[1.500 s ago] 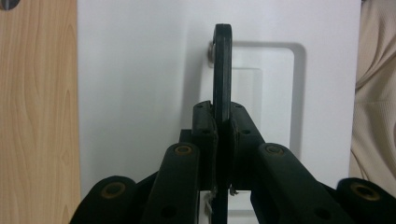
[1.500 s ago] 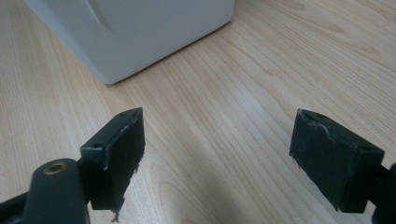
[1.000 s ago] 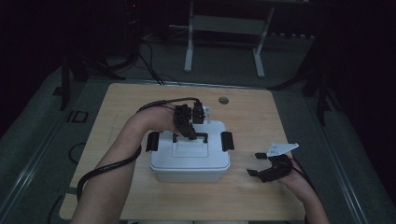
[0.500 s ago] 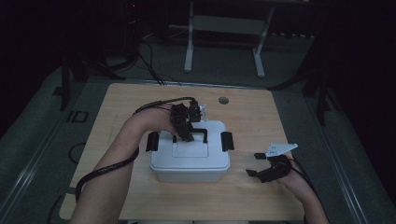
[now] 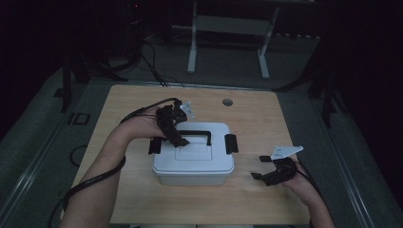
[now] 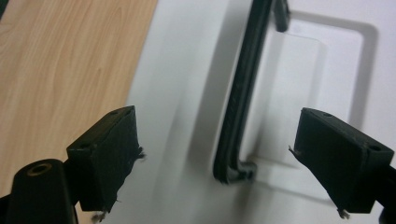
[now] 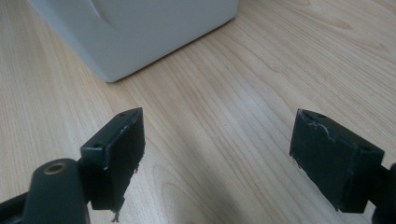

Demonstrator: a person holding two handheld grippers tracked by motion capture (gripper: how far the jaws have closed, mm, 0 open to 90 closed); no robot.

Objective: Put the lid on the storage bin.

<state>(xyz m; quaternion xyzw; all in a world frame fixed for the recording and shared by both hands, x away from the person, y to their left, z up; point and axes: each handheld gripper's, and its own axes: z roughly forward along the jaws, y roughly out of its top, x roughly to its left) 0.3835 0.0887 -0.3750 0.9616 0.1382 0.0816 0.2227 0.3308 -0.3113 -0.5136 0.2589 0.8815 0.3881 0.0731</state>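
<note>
A light wooden table (image 5: pixel 142 104) carries a white lidded box (image 5: pixel 194 161) near its middle, with a black clip on each end. A black handle (image 5: pixel 194 134) lies flat along the far edge of the lid. The left gripper (image 6: pixel 219 154) hangs over the lid's left part, jaws wide apart astride the handle's end. The right gripper (image 5: pixel 259 167) rests near the table's right near corner, jaws spread, holding nothing.

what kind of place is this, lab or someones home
Most likely a lab or recording workspace, not a home: a bare wooden table in a dark room, trailing cables on the floor, and a metal stand behind it.
</note>
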